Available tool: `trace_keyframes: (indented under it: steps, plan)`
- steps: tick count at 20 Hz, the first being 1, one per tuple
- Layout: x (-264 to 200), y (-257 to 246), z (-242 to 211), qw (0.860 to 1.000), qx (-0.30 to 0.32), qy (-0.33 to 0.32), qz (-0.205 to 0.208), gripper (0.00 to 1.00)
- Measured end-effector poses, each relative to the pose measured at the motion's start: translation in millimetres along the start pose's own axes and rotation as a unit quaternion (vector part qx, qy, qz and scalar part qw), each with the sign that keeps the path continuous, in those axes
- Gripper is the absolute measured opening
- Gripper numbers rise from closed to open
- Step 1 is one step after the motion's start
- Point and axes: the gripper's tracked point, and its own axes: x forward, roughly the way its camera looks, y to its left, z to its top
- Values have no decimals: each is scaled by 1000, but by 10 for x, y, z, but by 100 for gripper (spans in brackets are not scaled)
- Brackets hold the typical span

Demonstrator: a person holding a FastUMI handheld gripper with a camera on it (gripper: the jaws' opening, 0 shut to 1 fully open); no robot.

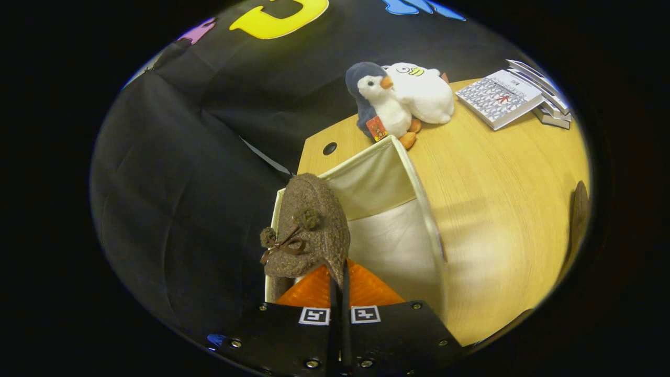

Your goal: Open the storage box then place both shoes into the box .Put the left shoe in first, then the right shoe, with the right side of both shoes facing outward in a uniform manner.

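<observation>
Shoe (309,230), brown with pom-pom bow, pinched by its edge in closed claw (339,285), hanging just ahead over left side of open cloth box (419,183) on worktop (502,199). Long axis running away from claw, toe far. Next probably lower straight down inside.

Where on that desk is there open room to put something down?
Bare wood lies between the fabric box and the books. The far edge is crowded with the penguin toy and white toy. The tool pinches a brown shoe over the box.
</observation>
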Motion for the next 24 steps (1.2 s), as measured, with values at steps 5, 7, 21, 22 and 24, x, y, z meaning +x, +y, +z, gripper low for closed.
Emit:
trace_keyframes:
  steps: [5,7,21,22,24]
  plan:
    - [173,71,-165,1000,-14,18,10,8]
    - [124,189,-162,999,-24,16,38,40]
    - [-1454,-433,735,967,-206,-147,18,98]
    - [-1539,-598,764,966,-209,-153,7,98]
    - [-1698,-958,809,964,-214,-159,-20,97]
